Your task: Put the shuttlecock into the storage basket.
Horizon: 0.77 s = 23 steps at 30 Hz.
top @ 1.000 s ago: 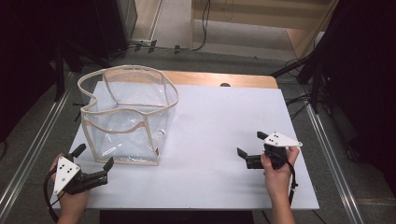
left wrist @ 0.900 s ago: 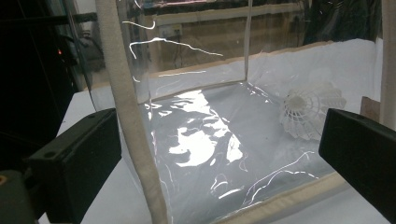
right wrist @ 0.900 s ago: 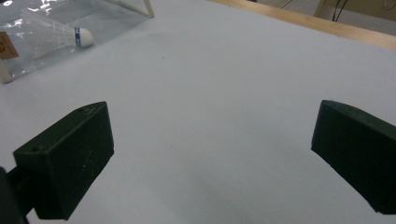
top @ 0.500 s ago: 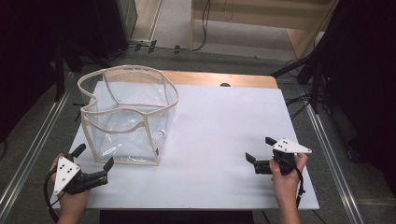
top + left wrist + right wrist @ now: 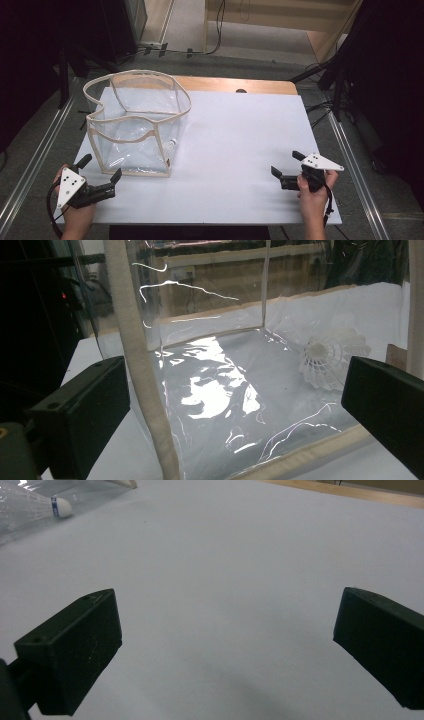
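A clear plastic bag with beige trim [image 5: 135, 125] stands open on the left half of the white table [image 5: 235, 140]. A white shuttlecock [image 5: 332, 357] lies inside it near its right front corner [image 5: 169, 146]; its cork tip also appears behind the plastic at the far left [image 5: 60, 506]. My left gripper [image 5: 100, 172] is open at the table's front left, its jaws just short of the bag's front corner edge [image 5: 145, 390]. My right gripper [image 5: 285, 167] is open at the front right, low over bare table, holding nothing.
A wooden strip [image 5: 240, 85] borders the table's far edge. Metal rails [image 5: 350, 150] run along both sides. Dark stands and cables [image 5: 340, 65] stand on the floor beyond. The white surface stretches between the bag and my right gripper.
My right gripper has drifted right and toward the front edge of the table. The left gripper and the bag have stayed put.
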### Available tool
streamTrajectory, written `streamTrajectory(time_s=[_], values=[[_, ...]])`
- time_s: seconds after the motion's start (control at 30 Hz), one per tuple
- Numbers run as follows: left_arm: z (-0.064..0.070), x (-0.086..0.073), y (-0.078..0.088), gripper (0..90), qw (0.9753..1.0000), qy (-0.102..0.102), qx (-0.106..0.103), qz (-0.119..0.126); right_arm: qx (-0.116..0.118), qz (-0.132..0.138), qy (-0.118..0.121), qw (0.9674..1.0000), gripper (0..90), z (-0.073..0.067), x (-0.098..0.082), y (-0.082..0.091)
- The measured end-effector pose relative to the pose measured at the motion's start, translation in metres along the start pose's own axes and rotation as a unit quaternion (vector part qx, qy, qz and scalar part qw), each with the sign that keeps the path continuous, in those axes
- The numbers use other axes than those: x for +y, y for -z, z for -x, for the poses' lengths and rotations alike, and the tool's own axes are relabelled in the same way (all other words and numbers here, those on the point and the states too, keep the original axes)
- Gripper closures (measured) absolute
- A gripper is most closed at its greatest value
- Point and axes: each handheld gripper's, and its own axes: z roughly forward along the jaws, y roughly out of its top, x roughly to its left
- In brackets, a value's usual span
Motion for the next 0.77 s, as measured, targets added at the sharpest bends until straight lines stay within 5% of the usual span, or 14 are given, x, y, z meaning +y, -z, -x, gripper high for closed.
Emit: streamTrajectory(time_s=[0.33,0.43,0.77], values=[[-0.004,0.001,0.003,0.0,0.9996,0.018,-0.013,0.014,-0.012,0.002,-0.016,0.9998,0.0,0.011,-0.013,0.011],[-0.006,0.001,0.004,0.0,0.9996,0.021,0.003,0.016,-0.012,0.008,-0.019,0.9997,0.0,0.014,-0.016,0.014],[-0.006,0.001,0.003,0.0,0.9997,0.019,0.002,0.013,-0.017,0.021,-0.032,0.9991,0.0,0.02,-0.02,0.022]])
